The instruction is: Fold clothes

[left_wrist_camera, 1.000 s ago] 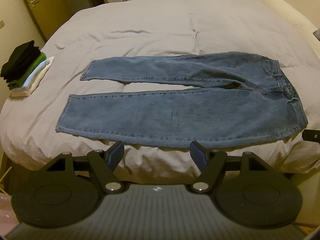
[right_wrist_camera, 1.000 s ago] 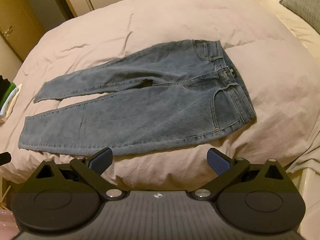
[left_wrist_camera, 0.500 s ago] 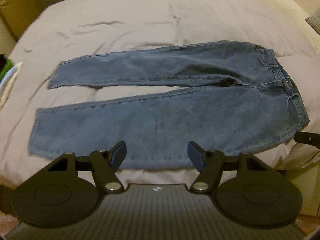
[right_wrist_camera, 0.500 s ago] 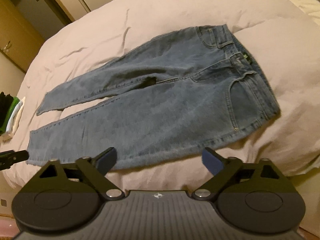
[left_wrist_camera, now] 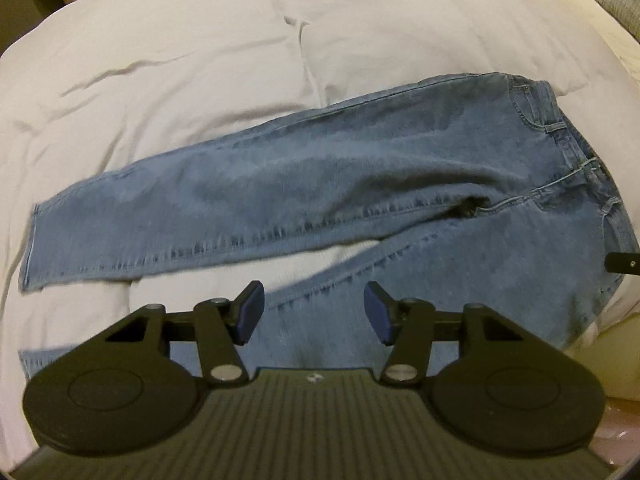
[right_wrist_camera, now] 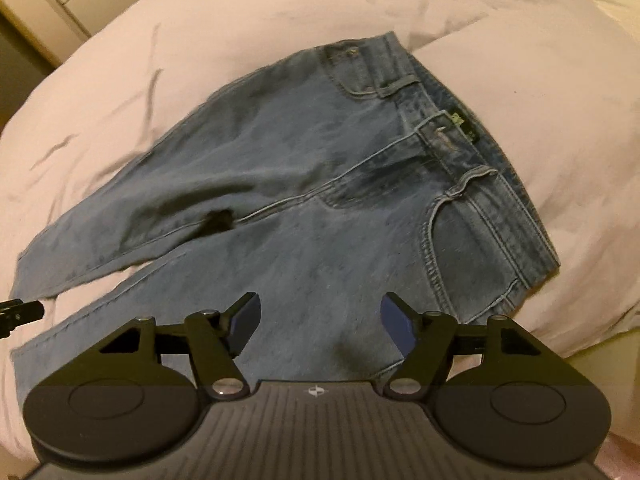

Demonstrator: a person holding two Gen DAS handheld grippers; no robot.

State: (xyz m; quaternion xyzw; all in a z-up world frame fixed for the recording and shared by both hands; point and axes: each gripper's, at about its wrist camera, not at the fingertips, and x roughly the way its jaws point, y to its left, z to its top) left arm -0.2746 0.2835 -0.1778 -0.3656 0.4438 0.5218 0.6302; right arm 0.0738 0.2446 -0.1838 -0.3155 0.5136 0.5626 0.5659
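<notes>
Jeans (left_wrist_camera: 360, 184) flat on bed (left_wrist_camera: 160, 60); left gripper (left_wrist_camera: 314, 312) and right gripper (right_wrist_camera: 318, 320) fingers released. Green waistband label (right_wrist_camera: 462, 120), upper right, shows in right view only.

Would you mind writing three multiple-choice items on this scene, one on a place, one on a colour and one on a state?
1. Where do the jeans lie?
A. On a white duvet
B. On a wooden floor
C. Over a chair

2. What colour are the left gripper finger pads?
A. Red
B. Blue
C. Yellow

3. How is the right gripper set?
A. Shut on the waistband
B. Shut on a trouser leg
C. Open, gripping nothing

Answers:
1 A, pale bedding surrounds the spread denim on every side.
2 B, both pads show dark blue against the black frame.
3 C, its fingers stand well apart with only denim visible beyond the gap.
</notes>
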